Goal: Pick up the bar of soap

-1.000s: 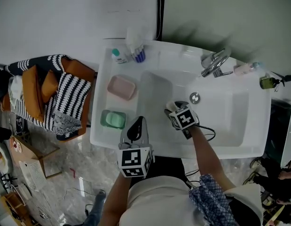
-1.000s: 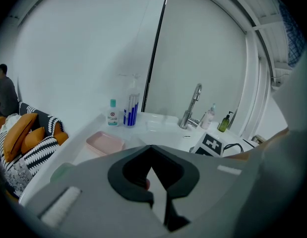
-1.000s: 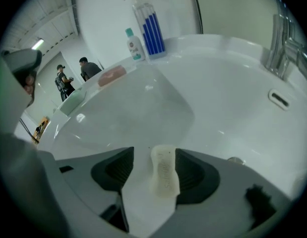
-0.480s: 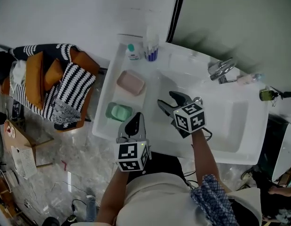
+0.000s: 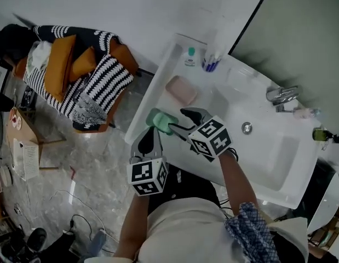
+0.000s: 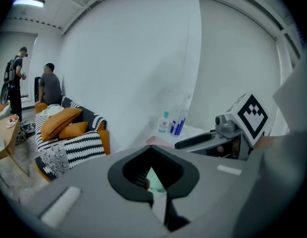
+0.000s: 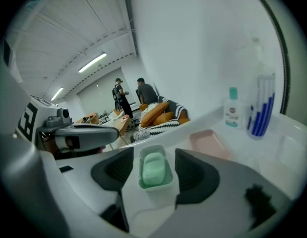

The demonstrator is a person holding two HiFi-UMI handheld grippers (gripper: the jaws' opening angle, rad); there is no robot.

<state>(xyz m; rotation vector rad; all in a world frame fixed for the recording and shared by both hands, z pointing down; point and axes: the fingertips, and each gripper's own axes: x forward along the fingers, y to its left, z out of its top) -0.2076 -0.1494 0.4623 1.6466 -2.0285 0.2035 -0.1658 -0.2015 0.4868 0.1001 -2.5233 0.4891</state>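
A pale green bar of soap lies in a green soap dish on the sink's left ledge. My right gripper is open and reaches in from the basin side; in the right gripper view the dish and soap sit between the spread jaws, untouched. My left gripper hangs just outside the sink's front edge, jaw tips together and pointing at the dish. In the left gripper view a sliver of the soap shows through the gap behind the closed tips.
An empty pink dish lies behind the green one. A small green-capped bottle and a toothbrush cup stand at the back corner. The faucet and drain are to the right. A striped chair with orange cushions stands left of the sink.
My right gripper has moved left out of the basin to the green soap dish, jaws spread. The head view has swung left. The left gripper stays at the sink's front edge.
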